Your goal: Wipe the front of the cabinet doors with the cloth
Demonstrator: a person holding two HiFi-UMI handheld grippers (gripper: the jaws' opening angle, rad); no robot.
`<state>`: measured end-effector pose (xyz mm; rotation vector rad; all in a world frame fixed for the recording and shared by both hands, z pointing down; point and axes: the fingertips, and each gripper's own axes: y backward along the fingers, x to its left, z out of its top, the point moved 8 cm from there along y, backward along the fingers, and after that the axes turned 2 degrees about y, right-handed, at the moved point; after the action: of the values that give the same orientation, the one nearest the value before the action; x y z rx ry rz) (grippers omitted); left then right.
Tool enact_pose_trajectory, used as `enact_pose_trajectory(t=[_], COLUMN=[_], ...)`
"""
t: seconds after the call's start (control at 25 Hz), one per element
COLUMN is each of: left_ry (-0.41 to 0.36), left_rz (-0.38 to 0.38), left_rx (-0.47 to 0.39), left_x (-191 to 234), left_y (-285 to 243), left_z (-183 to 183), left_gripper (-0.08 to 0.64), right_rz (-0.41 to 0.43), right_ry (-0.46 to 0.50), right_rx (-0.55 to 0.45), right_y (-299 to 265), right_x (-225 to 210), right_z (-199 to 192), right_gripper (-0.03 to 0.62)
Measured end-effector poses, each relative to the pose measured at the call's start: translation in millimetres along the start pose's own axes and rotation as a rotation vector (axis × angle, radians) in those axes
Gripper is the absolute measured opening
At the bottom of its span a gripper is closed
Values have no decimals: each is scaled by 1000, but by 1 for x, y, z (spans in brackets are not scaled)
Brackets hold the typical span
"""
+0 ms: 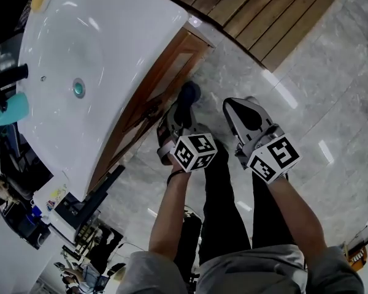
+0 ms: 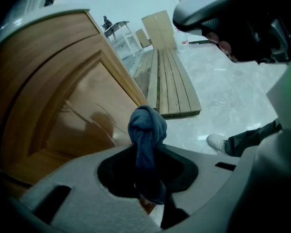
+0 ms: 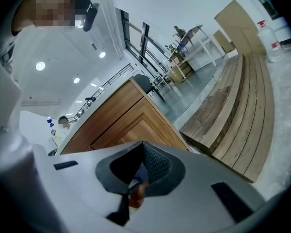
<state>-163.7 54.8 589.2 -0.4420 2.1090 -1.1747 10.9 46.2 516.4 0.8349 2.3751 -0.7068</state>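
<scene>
A dark blue cloth [image 1: 189, 94] sticks out bunched from my left gripper [image 1: 185, 107], which is shut on it. In the left gripper view the cloth [image 2: 146, 127] hangs a short way off the wooden cabinet door [image 2: 77, 115], not touching it as far as I can tell. The cabinet door [image 1: 165, 78] stands under a white sink basin [image 1: 92, 54]. To the right of the left one, my right gripper [image 1: 242, 105] is shut and holds nothing. In the right gripper view its jaws [image 3: 141, 147] meet with the cabinet door [image 3: 136, 125] beyond them.
A slatted wooden platform [image 1: 257, 11] lies on the grey marble floor beyond the cabinet. The person's legs and a white shoe [image 2: 216, 142] are below the grippers. A teal bottle [image 1: 9, 110] stands beside the basin. A white jug [image 3: 269, 42] sits far off on the floor.
</scene>
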Motion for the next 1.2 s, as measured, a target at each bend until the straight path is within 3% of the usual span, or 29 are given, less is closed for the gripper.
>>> enact_pose_trajectory(t=[0.44, 0.76, 1.0, 1.2], left_ry=[9, -45, -127, -99], left_rz=[124, 175, 256, 270], left_rx=[-130, -125, -99, -82], left_x=[58, 75, 88, 95], left_y=[86, 103, 108, 101], left_z=[20, 13, 0, -10], left_gripper=[86, 86, 86, 86], right_rz=[56, 67, 72, 75], right_ry=[6, -16, -30, -45], right_rx=[-37, -45, -39, -30], right_y=[-15, -18, -25, -28], right_x=[49, 59, 61, 65], right_z=[11, 9, 0, -10], right_gripper=[11, 11, 11, 11])
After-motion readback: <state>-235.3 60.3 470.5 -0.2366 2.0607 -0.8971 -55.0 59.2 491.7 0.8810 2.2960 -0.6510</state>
